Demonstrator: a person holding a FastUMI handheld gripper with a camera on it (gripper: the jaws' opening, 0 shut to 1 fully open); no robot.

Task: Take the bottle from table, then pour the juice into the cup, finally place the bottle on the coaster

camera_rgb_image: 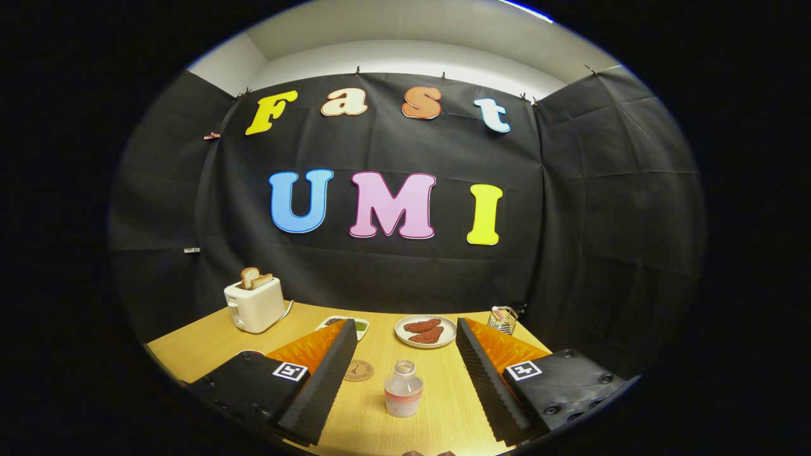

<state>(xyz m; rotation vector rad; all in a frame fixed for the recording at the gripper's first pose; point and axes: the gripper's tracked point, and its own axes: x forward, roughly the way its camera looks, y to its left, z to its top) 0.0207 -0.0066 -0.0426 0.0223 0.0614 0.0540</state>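
The gripper (405, 351) is seen held above the near part of the wooden desk (209, 348), its two fingers (326, 373) spread wide apart and pressing on nothing. Between the fingers, touching neither of them, a small clear bottle (403, 389) is found standing upright on the desk, with its mouth uncapped and a pale label wrapped around its lower body; the liquid inside cannot be made out with certainty. Just beyond the bottle and a little to the left, close beside the left finger, a round brown coaster (358, 370) is seen lying flat on the desk, with nothing on it. Farther away, between the fingertips and slightly to the right, a white plate (426, 331) is set on the desk, and two reddish-brown pieces of food (423, 330) are laid on it. To the left of the plate, partly hidden by the left fingertip, a small white dish (360, 325) with something dark green in it can be seen. On the far right of the desk, just beyond the right fingertip, a small wire holder (503, 319) is placed. At the far left of the desk a white toaster (254, 305) is stood, and two slices of toast (255, 278) are seen sticking up from its slots. The desk is bounded by the booth's black cloth wall (393, 272) behind it
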